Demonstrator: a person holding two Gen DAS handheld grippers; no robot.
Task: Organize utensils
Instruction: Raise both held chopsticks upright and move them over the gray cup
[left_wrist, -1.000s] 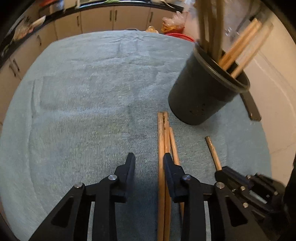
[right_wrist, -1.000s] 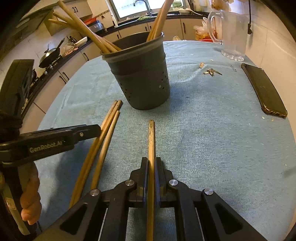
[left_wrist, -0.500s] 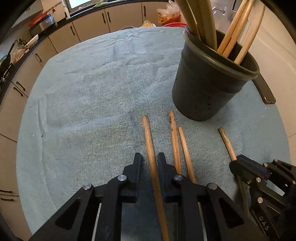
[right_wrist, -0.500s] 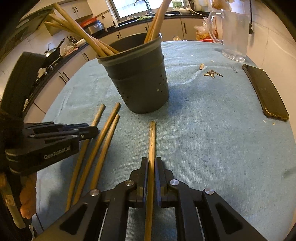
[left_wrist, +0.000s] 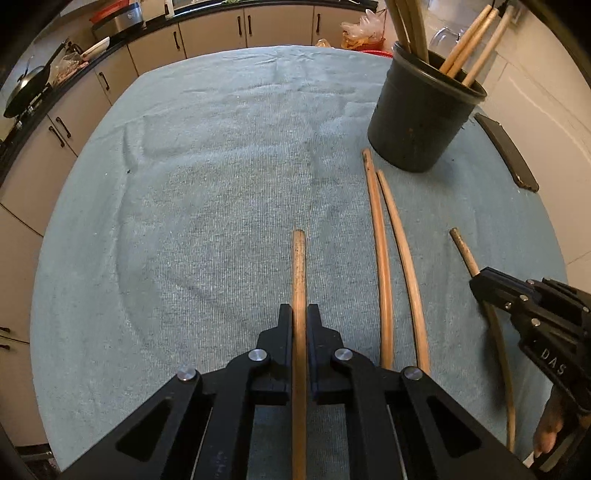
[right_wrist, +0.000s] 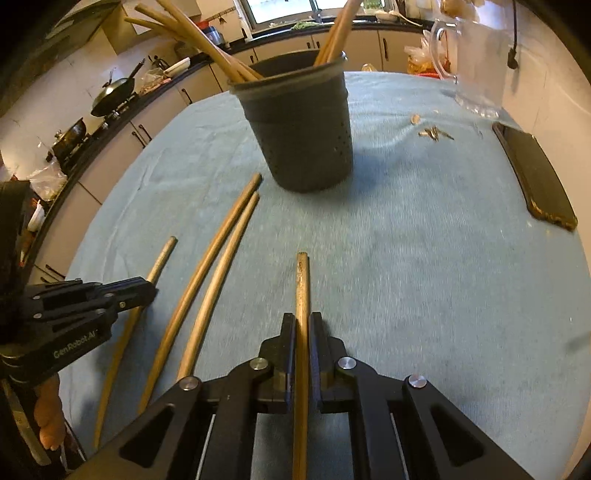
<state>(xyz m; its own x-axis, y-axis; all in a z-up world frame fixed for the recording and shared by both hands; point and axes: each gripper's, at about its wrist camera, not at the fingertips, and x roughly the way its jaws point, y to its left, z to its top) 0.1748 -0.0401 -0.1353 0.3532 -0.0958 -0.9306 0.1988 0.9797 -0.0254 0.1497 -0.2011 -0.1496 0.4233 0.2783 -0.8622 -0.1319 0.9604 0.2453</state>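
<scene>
Sticks cut short, holder's inside unseen

The stick (left_wrist: 299, 280) between the left gripper's (left_wrist: 300, 314) fingers runs off the bottom edge; so does the one (right_wrist: 302, 288) in the right gripper (right_wrist: 302, 321). Ahead, the dark holder (right_wrist: 303, 136) hides its sticks' lower ends, their tops cropped; the cloth (right_wrist: 388, 266) nearby is smeared.

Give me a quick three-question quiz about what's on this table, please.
1. True or false: both grippers are clamped on a chopstick.
2. How many chopsticks lie loose on the cloth between the two held ones?
3. What stands behind the loose pair: A) glass jug B) dark holder C) wok?

Key:
1. True: left gripper, right gripper.
2. Two: the loose pair.
3. B, the dark holder.
</scene>
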